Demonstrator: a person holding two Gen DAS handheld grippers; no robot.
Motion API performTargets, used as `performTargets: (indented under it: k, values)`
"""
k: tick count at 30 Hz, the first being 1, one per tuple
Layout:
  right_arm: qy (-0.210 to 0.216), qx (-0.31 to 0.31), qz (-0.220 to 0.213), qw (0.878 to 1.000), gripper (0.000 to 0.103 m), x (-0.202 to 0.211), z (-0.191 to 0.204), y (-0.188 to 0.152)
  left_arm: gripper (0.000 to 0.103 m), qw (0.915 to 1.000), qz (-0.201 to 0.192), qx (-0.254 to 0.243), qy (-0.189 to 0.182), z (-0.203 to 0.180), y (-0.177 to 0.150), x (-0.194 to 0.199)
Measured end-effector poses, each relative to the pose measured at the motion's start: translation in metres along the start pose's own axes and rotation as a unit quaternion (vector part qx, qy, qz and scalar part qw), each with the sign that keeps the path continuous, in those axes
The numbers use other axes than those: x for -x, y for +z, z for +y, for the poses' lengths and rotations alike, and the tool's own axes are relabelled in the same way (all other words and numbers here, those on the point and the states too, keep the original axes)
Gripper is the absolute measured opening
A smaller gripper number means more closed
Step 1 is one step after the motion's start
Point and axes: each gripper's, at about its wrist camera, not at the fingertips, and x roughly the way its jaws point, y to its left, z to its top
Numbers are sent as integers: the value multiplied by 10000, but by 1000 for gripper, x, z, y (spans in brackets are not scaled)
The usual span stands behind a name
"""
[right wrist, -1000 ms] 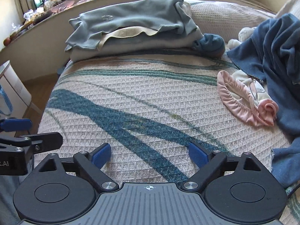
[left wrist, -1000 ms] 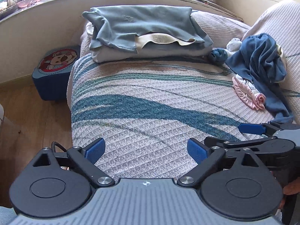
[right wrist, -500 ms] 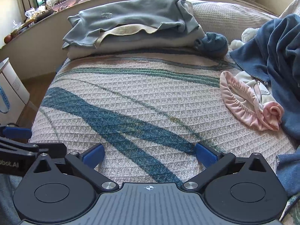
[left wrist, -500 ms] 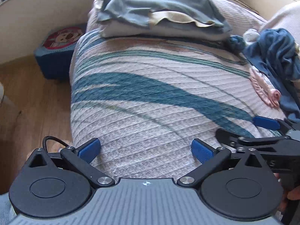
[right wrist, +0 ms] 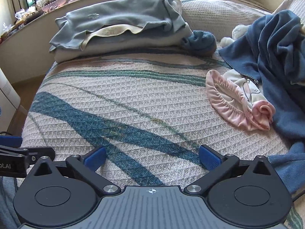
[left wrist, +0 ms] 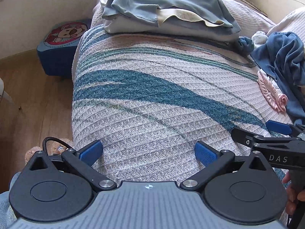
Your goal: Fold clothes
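A stack of folded clothes, pale blue on top with a cream layer under it, lies at the far end of a woven blanket with blue stripes. A crumpled dark blue garment and a small pink garment lie loose on the right. My left gripper hovers open over the near edge of the blanket, nothing between its fingers. My right gripper also stands wide open over the blanket, empty; its fingers show at the right of the left wrist view.
A rolled blue sock and a white one lie beside the stack. A blue stool with a cartoon dog stands on the wooden floor left of the bed. A window ledge holds small items.
The left gripper has tipped downward and sunk a little toward the near edge of the blanket. The right gripper's jaws spread slightly wider. The clothes have not moved.
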Motion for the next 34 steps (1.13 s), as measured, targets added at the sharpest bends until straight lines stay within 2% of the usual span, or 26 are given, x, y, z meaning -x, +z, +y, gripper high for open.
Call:
performTargets:
  k: [34]
  values:
    - [-18,62,-92,9999,103,-2,3,3,103,9999,-48,133,2,5,1,-2]
